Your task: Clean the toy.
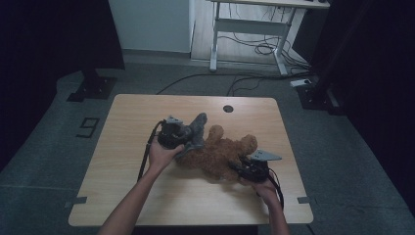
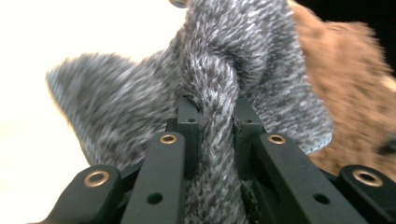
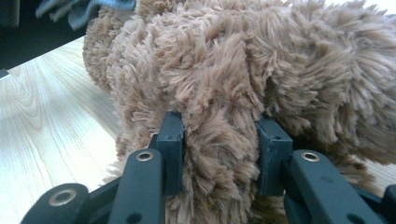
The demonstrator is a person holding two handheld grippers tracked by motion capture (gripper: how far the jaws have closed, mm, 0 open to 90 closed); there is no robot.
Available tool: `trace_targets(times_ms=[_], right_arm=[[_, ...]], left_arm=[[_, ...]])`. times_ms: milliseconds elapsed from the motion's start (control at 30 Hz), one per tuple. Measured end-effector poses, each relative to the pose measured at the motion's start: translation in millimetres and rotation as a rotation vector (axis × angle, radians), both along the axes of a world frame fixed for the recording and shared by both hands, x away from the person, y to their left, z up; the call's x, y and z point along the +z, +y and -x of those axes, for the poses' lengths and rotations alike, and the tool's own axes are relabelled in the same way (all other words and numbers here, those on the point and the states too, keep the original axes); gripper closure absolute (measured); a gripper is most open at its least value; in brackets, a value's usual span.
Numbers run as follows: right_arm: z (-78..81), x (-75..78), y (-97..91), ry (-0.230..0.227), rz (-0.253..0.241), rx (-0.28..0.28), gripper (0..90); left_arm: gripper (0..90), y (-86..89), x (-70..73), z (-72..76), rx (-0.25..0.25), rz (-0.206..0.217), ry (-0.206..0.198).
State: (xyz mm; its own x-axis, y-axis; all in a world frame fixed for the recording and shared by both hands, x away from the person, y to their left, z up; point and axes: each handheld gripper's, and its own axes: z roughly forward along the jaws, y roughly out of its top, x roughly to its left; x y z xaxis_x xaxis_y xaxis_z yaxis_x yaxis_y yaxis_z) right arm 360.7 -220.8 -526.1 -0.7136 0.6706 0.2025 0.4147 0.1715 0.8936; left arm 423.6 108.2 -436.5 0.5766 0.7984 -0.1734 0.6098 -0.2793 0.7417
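Observation:
A brown plush bear [image 1: 220, 154] lies on the wooden table [image 1: 137, 191] near its middle. A grey knitted garment [image 1: 195, 129] sits at the bear's left end, partly lifted off the table. My left gripper [image 1: 185, 136] is shut on a fold of that grey knit [image 2: 215, 126], with the bear's brown fur [image 2: 355, 93] just behind it. My right gripper [image 1: 238, 166] is shut on a thick tuft of the bear's fur [image 3: 219, 140] at the bear's near right side. A hand holds each gripper from below.
A round cable hole [image 1: 228, 108] is in the table's far edge. Beyond the table stand a white desk frame [image 1: 249, 29] and loose cables [image 1: 264, 49] on the floor. Dark stands [image 1: 93, 85] flank the table at left and right.

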Motion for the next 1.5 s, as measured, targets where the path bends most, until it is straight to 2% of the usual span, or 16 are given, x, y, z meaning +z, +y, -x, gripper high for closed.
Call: trace_targets(times_ms=[133,200,300,467,600,700,733,867,967,1000,1033,1167,1267,1333,1400,1500], right_arm=[[-0.4,-0.2,-0.7,-0.001,-0.002,0.006,61.3],[-1.1,-0.4,-1.4,0.001,-0.003,0.011,61.2],[-0.5,-0.6,-1.5,-0.001,-0.001,0.016,61.2],[-0.3,-0.9,-1.4,-0.001,-0.002,0.011,61.2],[-1.2,-1.4,-2.5,0.006,-0.009,0.009,61.2],[-1.6,-1.6,-2.9,0.006,-0.010,0.011,61.2],[-1.6,-1.7,-3.0,0.005,-0.010,0.011,61.2],[-1.8,-1.9,-3.3,0.005,-0.014,0.008,61.2],[-1.9,-2.1,-3.5,0.005,-0.016,0.008,61.2],[-1.9,-2.1,-3.5,0.005,-0.016,0.008,61.2],[-1.6,-2.3,-3.7,0.004,-0.017,0.008,61.2],[-1.2,-2.4,-3.5,0.004,-0.017,0.007,61.0],[-1.4,-2.7,-3.7,0.005,-0.022,0.008,61.0],[-1.5,-2.8,-4.0,0.005,-0.021,0.010,60.9],[-1.3,-2.7,-3.9,0.005,-0.022,0.010,60.8],[-1.6,-2.8,-3.7,0.002,-0.025,0.010,60.1]], left_arm=[[77.4,9.0,-4.0,-7.9,0.010,-0.013,0.022],[77.4,13.2,-6.9,-4.5,0.015,0.003,0.007],[77.5,24.8,-11.0,0.7,0.056,-0.021,-0.018],[77.7,43.6,-21.0,2.2,0.098,-0.043,0.013],[77.6,59.6,-64.3,8.0,0.099,-0.061,0.109],[77.6,61.1,-74.4,11.0,0.093,-0.071,0.125],[77.6,61.1,-74.4,11.0,0.093,-0.071,0.125],[77.6,68.6,-28.8,10.5,0.107,-0.001,0.042],[77.4,59.9,1.9,14.7,0.074,0.009,-0.023],[77.4,59.9,1.9,14.7,0.074,0.009,-0.023],[77.4,48.6,17.0,18.3,0.049,0.030,-0.059],[77.3,23.2,36.7,22.8,-0.030,0.082,-0.086],[77.2,8.0,39.5,21.4,-0.061,0.064,-0.091],[76.8,-13.6,30.7,12.4,-0.076,-0.031,-0.084],[76.8,-19.9,16.7,3.9,-0.082,-0.036,-0.025],[76.9,-18.0,-0.8,-2.5,-0.072,-0.009,0.019]])
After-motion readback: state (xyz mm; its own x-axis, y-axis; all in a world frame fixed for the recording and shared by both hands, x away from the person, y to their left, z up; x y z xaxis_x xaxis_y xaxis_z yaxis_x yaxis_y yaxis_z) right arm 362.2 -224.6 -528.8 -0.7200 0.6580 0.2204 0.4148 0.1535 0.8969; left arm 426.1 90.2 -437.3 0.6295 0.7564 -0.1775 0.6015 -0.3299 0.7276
